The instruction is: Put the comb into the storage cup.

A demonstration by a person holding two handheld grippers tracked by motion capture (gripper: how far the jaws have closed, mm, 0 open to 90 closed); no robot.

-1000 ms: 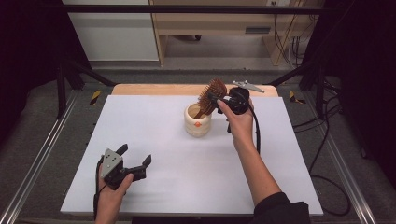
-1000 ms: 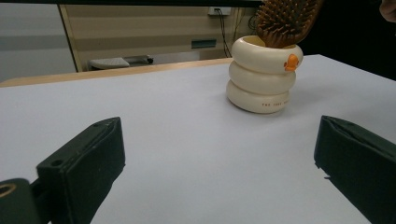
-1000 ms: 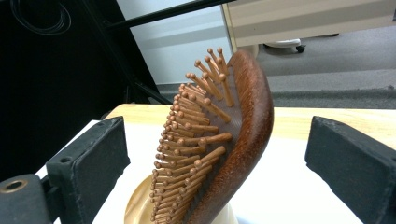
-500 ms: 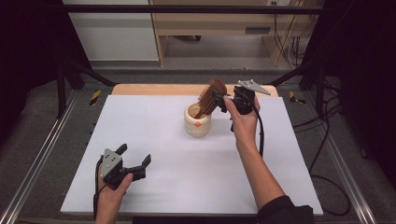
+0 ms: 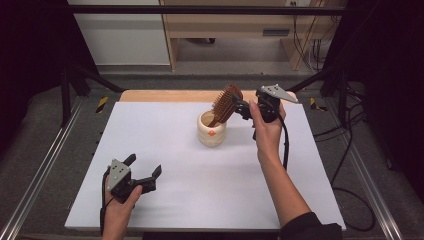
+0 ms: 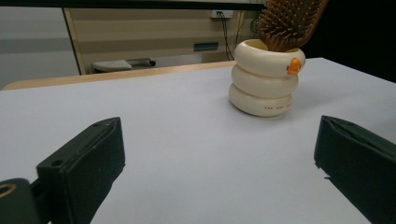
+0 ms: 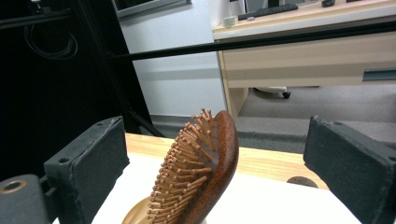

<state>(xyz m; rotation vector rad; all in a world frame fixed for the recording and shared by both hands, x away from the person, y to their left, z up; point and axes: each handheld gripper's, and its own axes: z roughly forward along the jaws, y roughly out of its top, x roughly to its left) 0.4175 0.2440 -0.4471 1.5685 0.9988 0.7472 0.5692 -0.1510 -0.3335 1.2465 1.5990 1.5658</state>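
A cream ringed cup [image 5: 212, 131] with a small orange mark stands at the middle back of the white table. A brown wooden hairbrush [image 5: 226, 104] stands in it, head up and leaning right, bristles facing left. My right gripper [image 5: 239, 108] hovers just right of the brush head, open. In the right gripper view the brush [image 7: 205, 168] rises between the two spread jaws without touching either. My left gripper [image 5: 145, 165] rests low at the front left, open and empty. From there the cup [image 6: 265, 79] and brush [image 6: 289, 21] are far ahead to the right.
The white table top [image 5: 200, 195] has a bare wooden strip [image 5: 165, 96] along its back edge. Metal frame rails [image 5: 40, 170] run down both sides. A desk [image 5: 235, 30] stands beyond the table. A black cable [image 5: 286, 145] trails along the right forearm.
My right gripper has drawn back a little to the right, away from the brush head. The brush stays leaning in the cup. The left gripper has not moved.
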